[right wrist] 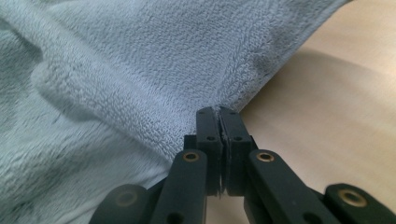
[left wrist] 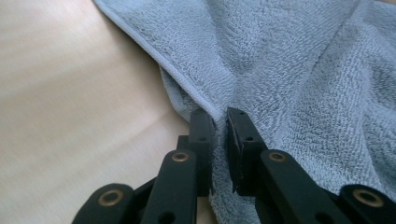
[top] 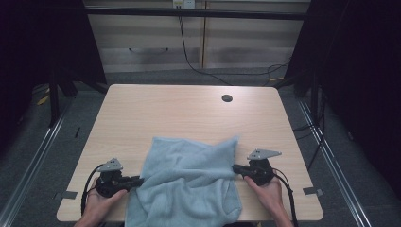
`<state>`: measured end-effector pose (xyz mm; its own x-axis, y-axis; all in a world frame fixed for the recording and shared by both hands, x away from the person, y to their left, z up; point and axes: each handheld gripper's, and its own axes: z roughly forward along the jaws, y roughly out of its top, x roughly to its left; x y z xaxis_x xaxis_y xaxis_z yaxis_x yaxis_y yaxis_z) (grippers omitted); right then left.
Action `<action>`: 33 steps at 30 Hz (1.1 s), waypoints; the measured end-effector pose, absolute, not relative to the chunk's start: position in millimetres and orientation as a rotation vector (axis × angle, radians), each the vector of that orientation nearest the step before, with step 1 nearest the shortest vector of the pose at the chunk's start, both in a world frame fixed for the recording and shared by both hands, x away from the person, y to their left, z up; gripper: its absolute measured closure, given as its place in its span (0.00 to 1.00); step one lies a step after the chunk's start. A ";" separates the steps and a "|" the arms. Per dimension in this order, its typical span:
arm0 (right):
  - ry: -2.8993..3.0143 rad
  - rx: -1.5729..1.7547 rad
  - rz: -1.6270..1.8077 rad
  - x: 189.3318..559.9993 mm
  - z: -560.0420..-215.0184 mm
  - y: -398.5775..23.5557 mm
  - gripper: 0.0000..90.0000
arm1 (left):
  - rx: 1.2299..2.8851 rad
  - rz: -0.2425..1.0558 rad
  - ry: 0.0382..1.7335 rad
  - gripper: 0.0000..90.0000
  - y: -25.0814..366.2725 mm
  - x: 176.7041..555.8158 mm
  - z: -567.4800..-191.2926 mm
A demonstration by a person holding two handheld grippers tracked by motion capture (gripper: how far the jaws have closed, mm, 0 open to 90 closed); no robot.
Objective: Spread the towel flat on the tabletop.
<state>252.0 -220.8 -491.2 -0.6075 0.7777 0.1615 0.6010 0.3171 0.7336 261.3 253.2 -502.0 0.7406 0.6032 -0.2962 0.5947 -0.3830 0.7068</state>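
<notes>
Towel (top: 187, 182) crumpled on the table (top: 189, 113), lying between my two claws, its near part hanging over the table's front edge. Judged from that: both side grips are taken, but the cloth is not yet spread or folded. Ridges and a fold run across its middle, and one corner points away from me. I reckon the pulling flat, or the folding, is all still ahead.

Left claw (top: 136, 180): low at the towel's left edge, pointing inward. In the left gripper view the jaws stand nearly together with the hemmed edge (left wrist: 187, 86) pinched between them; the cloth bunches just ahead of the tips (left wrist: 220, 116) and spreads off beyond and to their right. Bare table lies to their left.

Right claw (top: 236, 169): low at the right edge, facing the left one across the cloth. In the right gripper view the jaws are pressed tight together, a thin bit of towel border clamped at the tips (right wrist: 218, 113). The cloth fans out from there, ahead and to their left; bare table to their right.
</notes>
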 end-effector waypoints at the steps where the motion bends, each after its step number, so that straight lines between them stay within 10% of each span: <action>1: 2.401 1.245 1.134 243.8 -493.4 -216.0 0.98 | 2.083 0.005 0.898 0.89 253.2 257.7 -502.0; 9: 2.422 1.237 1.115 237.0 -497.3 -214.5 0.97 | 2.088 -0.017 0.901 0.86 253.9 254.9 -502.8; 14: 2.440 1.224 1.106 234.3 -495.7 -213.4 0.94 | 2.034 0.003 0.907 0.67 258.1 259.7 -497.6; 20: 2.413 1.240 1.136 235.9 -486.8 -218.5 0.74 | 1.991 0.042 0.925 0.62 244.7 291.0 -489.3; 33: 2.154 1.336 1.283 320.2 -453.5 -232.3 0.53 | 1.961 0.068 1.049 0.53 224.7 356.9 -506.8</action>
<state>320.2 -232.3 -453.5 -0.5224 0.8311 0.1906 0.5634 0.1687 0.8088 356.9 224.7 -506.8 0.6412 0.6925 -0.3306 0.6440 -0.2515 0.7225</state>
